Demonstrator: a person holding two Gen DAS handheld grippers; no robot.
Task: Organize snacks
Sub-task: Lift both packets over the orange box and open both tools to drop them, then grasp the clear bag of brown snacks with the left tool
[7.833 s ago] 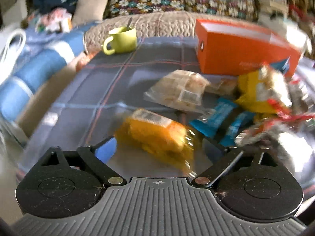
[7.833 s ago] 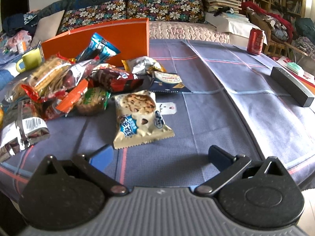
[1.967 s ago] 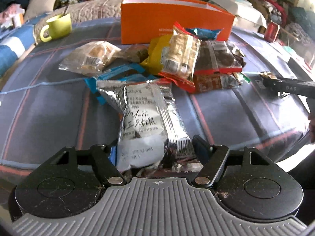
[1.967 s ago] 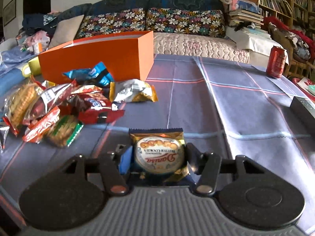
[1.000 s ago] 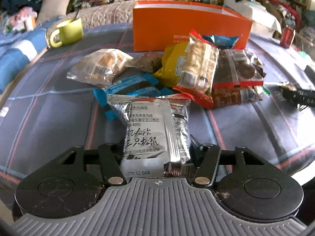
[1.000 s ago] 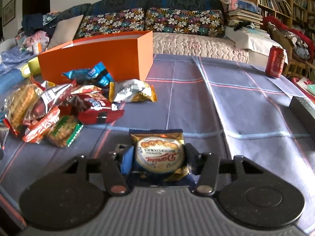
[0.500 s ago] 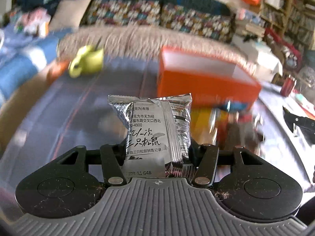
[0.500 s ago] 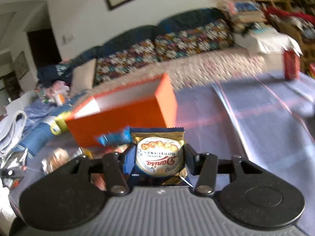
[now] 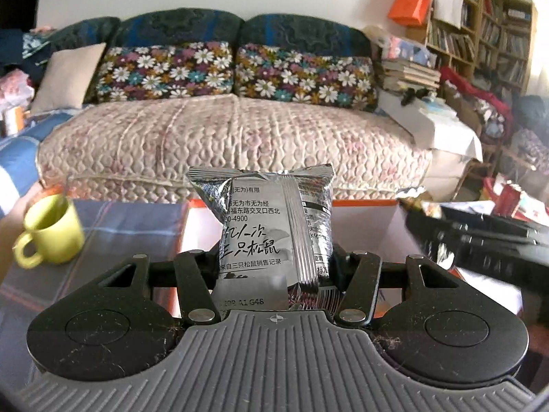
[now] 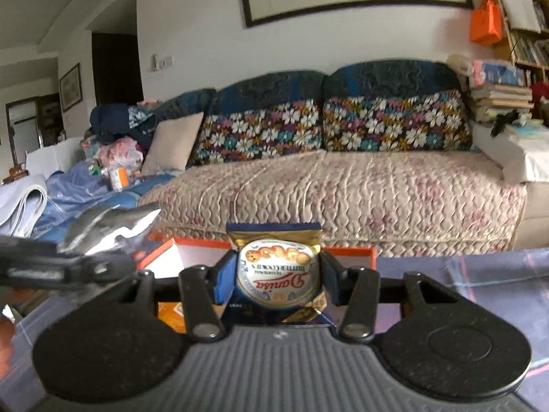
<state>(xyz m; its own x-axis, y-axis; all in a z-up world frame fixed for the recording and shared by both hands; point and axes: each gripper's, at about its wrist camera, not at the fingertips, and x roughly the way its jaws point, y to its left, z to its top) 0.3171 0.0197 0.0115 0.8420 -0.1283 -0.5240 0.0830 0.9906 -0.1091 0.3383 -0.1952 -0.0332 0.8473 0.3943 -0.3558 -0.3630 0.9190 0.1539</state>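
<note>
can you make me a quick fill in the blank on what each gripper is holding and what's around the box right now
1. The left gripper is shut on a ____ snack packet.
2. The right gripper is shut on a packet of butter ____.
3. The open box behind both packets is ____ outside.
4. Left of the box stands a yellow-green ____.

Missing words: silver; cookies; orange; mug

Both grippers are rising off the table: the left [image 9: 274, 267] is carrying its silver packet [image 9: 264, 226] and the right [image 10: 274, 283] its cookie pack [image 10: 276, 271] over the orange box [image 9: 363, 221].
</note>
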